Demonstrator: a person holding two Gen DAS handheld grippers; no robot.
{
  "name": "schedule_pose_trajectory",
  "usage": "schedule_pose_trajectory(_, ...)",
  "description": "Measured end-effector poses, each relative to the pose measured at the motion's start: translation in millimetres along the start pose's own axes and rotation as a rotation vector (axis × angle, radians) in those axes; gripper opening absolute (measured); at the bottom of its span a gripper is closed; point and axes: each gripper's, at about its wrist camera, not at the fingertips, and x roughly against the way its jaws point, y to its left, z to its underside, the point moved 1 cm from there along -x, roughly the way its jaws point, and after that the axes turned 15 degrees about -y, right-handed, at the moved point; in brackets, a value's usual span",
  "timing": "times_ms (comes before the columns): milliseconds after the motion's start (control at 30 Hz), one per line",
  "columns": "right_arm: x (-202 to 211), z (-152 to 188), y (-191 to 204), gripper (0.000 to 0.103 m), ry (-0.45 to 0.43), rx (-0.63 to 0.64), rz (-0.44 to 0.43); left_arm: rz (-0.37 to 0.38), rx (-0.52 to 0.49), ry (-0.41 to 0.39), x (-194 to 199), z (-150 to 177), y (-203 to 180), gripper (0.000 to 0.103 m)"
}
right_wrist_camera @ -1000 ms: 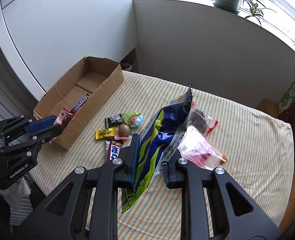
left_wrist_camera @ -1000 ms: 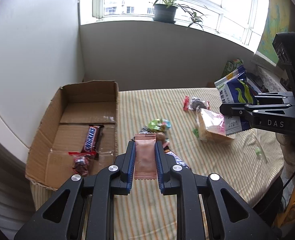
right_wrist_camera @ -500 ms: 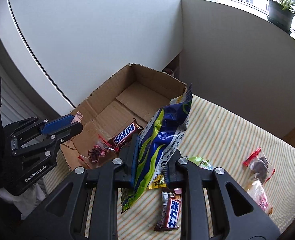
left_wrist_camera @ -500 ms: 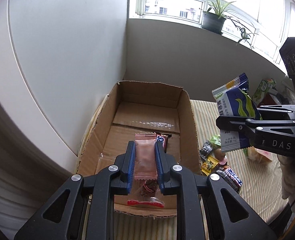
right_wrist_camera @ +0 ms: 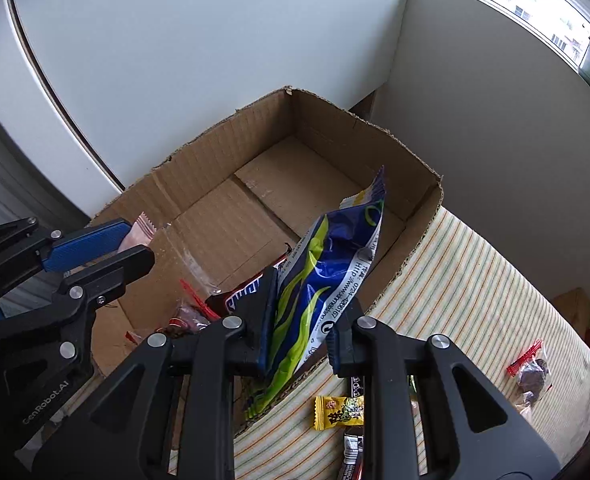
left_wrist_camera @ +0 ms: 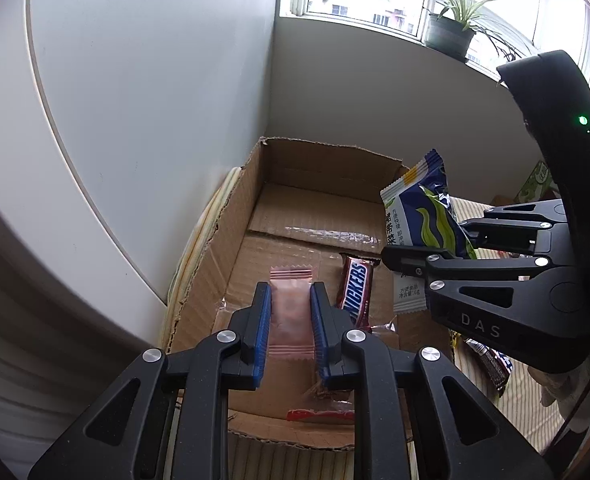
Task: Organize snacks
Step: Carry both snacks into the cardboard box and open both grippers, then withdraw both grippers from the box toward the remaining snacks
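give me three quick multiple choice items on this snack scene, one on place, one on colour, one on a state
1. Where does the Snickers bar lie?
A. in the cardboard box
B. on the windowsill
C. on the striped cloth

2. What colour is the packet in the left tool?
A. green
B. pink
C. black

3. What is between the right tool's pads?
A. nothing
B. a yellow candy
C. a blue and green snack bag

Key: 1 A, it rests on the box floor. 2 B, pale pink wrapper between the blue pads. 3 C, the bag hangs there above the box as the jaws are opening.
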Motion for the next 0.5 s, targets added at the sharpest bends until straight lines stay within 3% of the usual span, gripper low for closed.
schedule_pose_trajectory(33,-6,-2,3,0.041,0.005,-0.003,0.002,-0.007,0.005,0.001,0,1,2,0.019)
schedule_pose_trajectory(67,-5,-4,2,0.058,-0.009,-0.020,-0.006,-0.013,0.010,0.003,0,1,4,0.021)
schedule_pose_trajectory(100,-2,-6,1,0.064,-0.028,-0.039,-0.025,-0.011,0.014,0.001,1,1,5,0.025)
schedule_pose_trajectory(200,5,-12,0,0.064,-0.057,-0.037,-0.027,-0.020,0.025,-0.012,5,1,9,0.044)
schedule_pose_trajectory(500,38,-8,-9,0.064,-0.100,-0.049,-0.024,-0.008,0.030,-0.045,26,-4,1,0.044)
